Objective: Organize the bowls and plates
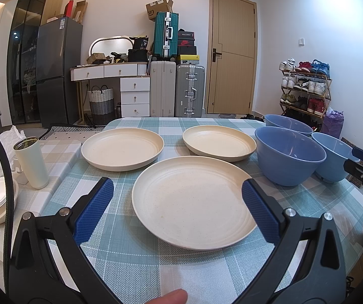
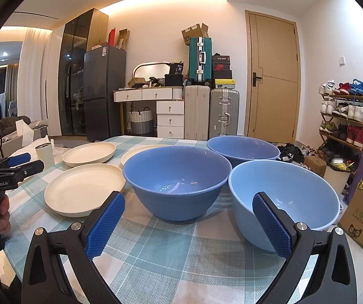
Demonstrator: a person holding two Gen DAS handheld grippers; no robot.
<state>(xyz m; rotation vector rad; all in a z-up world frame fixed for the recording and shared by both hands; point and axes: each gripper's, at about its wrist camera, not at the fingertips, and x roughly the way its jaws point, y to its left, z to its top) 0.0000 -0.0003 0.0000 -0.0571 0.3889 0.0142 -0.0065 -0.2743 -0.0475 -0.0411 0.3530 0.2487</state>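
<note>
Checked cloth [image 1: 136, 253] covers the table; bare cloth lies between both wide-open, empty grippers: left gripper [image 1: 177, 210], right gripper [image 2: 189, 225].

The left gripper [image 1: 177, 209] hangs low over the checked tablecloth [image 1: 141, 261], its blue-padded fingers [image 1: 94, 209] spread wide and level, nothing between them. A fingertip [image 1: 167, 297] of the holding hand shows at its near edge. The right gripper [image 2: 187, 224] sits likewise above the tablecloth, jaws wide apart and empty. Seen from the right wrist, the left hand [image 2: 1, 214] wraps the left gripper's handle at the cloth's left edge.
</note>
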